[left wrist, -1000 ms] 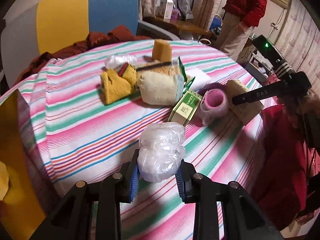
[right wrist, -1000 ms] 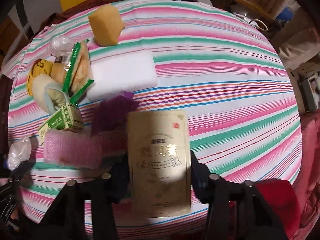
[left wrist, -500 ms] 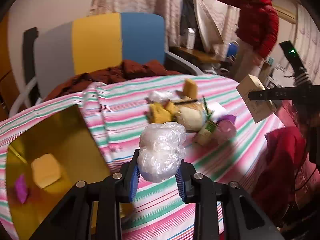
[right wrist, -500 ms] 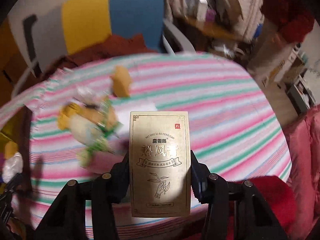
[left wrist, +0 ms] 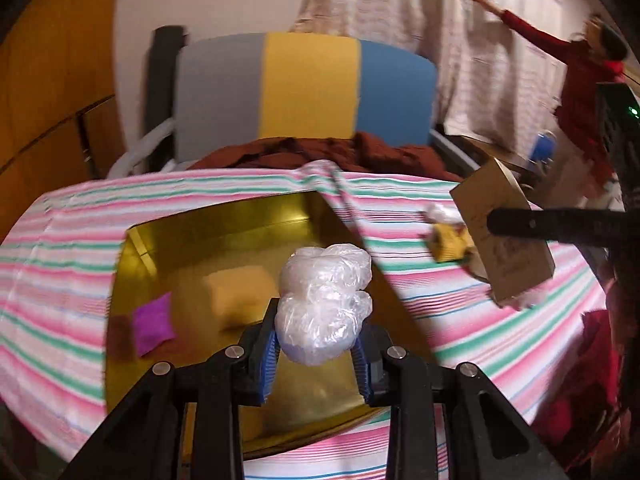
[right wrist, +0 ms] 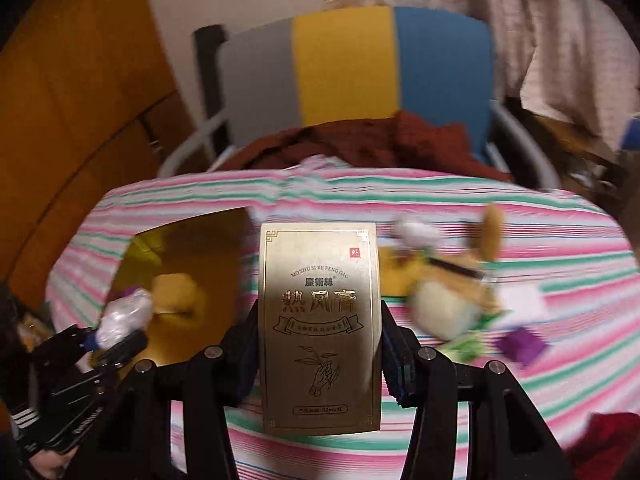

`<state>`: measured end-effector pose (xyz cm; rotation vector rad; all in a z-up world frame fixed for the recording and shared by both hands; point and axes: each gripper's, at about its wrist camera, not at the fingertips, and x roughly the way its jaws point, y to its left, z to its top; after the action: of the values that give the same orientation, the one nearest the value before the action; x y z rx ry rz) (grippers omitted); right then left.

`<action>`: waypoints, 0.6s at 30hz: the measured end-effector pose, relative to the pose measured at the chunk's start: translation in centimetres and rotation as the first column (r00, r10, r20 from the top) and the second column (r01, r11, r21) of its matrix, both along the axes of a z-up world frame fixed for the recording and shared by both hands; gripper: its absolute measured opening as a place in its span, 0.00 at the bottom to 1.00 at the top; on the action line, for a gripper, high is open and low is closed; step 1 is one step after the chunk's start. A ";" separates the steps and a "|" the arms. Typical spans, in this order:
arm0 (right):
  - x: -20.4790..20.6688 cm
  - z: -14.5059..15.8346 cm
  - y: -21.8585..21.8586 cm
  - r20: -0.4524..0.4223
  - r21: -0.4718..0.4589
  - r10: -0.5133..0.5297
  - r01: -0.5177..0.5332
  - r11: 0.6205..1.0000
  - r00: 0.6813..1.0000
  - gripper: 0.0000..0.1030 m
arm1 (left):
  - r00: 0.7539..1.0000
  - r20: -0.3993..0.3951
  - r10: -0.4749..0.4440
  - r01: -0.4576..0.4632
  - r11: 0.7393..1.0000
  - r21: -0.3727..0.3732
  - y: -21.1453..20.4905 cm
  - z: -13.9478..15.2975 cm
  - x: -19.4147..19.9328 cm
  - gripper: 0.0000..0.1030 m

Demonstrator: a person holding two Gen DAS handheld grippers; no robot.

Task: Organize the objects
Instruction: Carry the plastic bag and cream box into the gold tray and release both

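Carrying: crumpled clear plastic bag (left wrist: pixel 322 300), clamped between the closed left gripper (left wrist: pixel 316 354) pads.
Held right: gold carton (right wrist: pixel 319 328), long axis upright, gripped across its width by the right gripper (right wrist: pixel 319 354).
Destination: gold tray (left wrist: pixel 224 236), judged directly beneath and ahead of the left gripper, leftward of the right.
Nearer hand: left.
Tray contents: yellow sponge (left wrist: pixel 240 292), purple block (left wrist: pixel 154 322).

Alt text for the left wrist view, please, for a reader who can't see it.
The left tool grips a crumpled clear plastic bag above a gold tray on a striped tablecloth. The tray holds a yellow sponge and a purple piece. At right, the other tool's box hangs in the air.
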<state>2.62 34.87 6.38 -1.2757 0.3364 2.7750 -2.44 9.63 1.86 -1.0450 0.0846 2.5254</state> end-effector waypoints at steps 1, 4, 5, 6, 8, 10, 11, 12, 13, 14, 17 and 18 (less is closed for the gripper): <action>-0.6 -0.2 -1.2 0.002 -0.015 0.022 -0.022 1.000 1.000 0.50 | 1.000 0.003 0.018 -0.018 1.000 -0.002 -0.7 -0.2 -0.2 0.30; -2.1 -1.2 -4.1 0.012 -0.049 0.079 -0.078 0.996 0.997 0.50 | 0.997 0.018 0.079 -0.079 0.997 -0.008 -3.0 -1.0 -0.8 0.30; -2.6 -1.6 -5.1 0.017 -0.061 0.096 -0.094 0.994 0.995 0.50 | 0.994 0.024 0.105 -0.105 0.994 -0.009 -3.9 -1.4 -1.0 0.30; -3.1 -2.1 -6.1 0.024 -0.072 0.114 -0.112 0.991 0.993 0.50 | 0.992 0.029 0.126 -0.125 0.992 -0.012 -4.6 -1.7 -1.2 0.30; -3.9 -2.7 -7.8 0.035 -0.086 0.141 -0.137 0.987 0.989 0.50 | 0.983 0.046 0.177 -0.176 0.984 -0.019 -6.2 -2.3 -1.7 0.32; -4.5 -3.4 -9.3 0.045 -0.099 0.160 -0.155 0.983 0.986 0.50 | 0.976 0.063 0.209 -0.208 0.978 -0.025 -7.4 -2.8 -2.1 0.38; -4.9 -3.8 -9.9 0.052 -0.111 0.164 -0.158 0.981 0.985 0.50 | 0.971 0.072 0.226 -0.225 0.974 -0.026 -8.1 -3.0 -2.3 0.43; -5.4 -4.3 -10.5 0.058 -0.140 0.170 -0.160 0.977 0.984 0.51 | 0.966 0.079 0.246 -0.245 0.969 -0.022 -8.9 -3.2 -2.3 0.43; -5.7 -4.6 -10.8 0.058 -0.169 0.177 -0.165 0.972 0.983 0.51 | 0.962 0.085 0.259 -0.258 0.966 -0.018 -9.4 -3.3 -2.3 0.45; -6.0 -5.0 -11.2 0.059 -0.201 0.183 -0.168 0.965 0.981 0.52 | 0.958 0.089 0.271 -0.271 0.963 -0.015 -10.0 -3.4 -2.4 0.47; -6.6 -6.0 -12.3 0.063 -0.292 0.207 -0.180 0.939 0.976 0.58 | 0.950 0.088 0.299 -0.298 0.954 -0.017 -10.9 -3.5 -2.3 0.48; -6.6 -6.2 -12.7 0.064 -0.301 0.214 -0.185 0.935 0.975 0.61 | 0.948 0.092 0.306 -0.306 0.952 -0.016 -11.2 -3.5 -2.2 0.48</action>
<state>-3.94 22.18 0.19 -1.5845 0.6706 2.8981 -4.65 -1.55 -1.65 -1.2603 -0.1109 2.7432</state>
